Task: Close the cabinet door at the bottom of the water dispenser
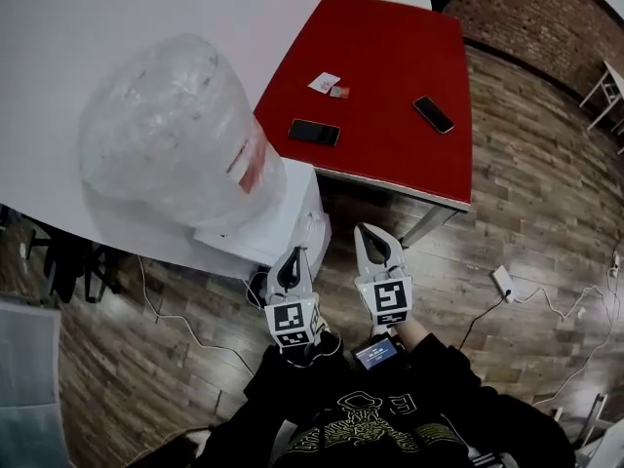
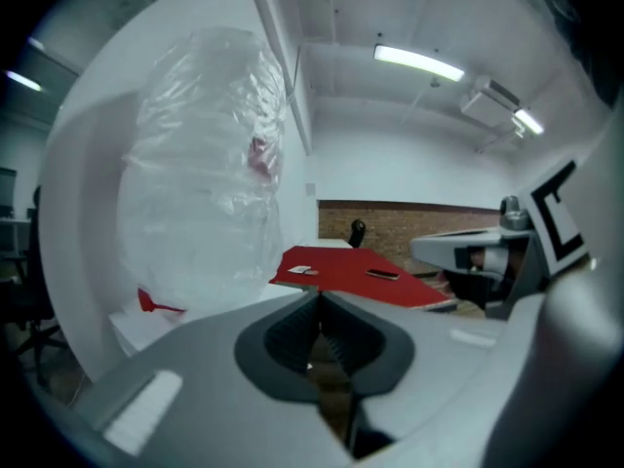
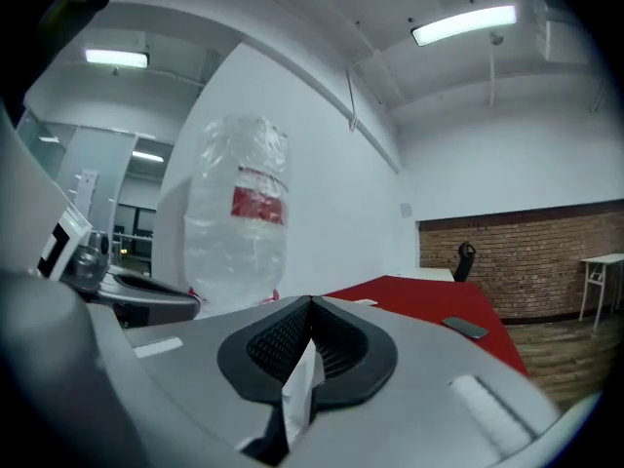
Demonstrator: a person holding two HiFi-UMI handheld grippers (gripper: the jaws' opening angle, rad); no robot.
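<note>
Left gripper (image 1: 291, 257) and right gripper (image 1: 365, 232), jaws of each pressed together, held near level just beside water dispenser (image 1: 278, 227); cabinet door low on its front, well beneath both, unseen from above, nearer the left.

White water dispenser (image 1: 281, 224) stands upright at the wall, clear plastic-wrapped bottle (image 1: 171, 130) with red label on top; bottom cabinet door hidden from above.

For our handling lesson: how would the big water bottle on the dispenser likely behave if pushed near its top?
The water bottle, in crinkled clear wrap, would probably feel slippery. Standing tall on the dispenser, it might rock or tip. Its fill level is unclear, so weight is uncertain.
</note>
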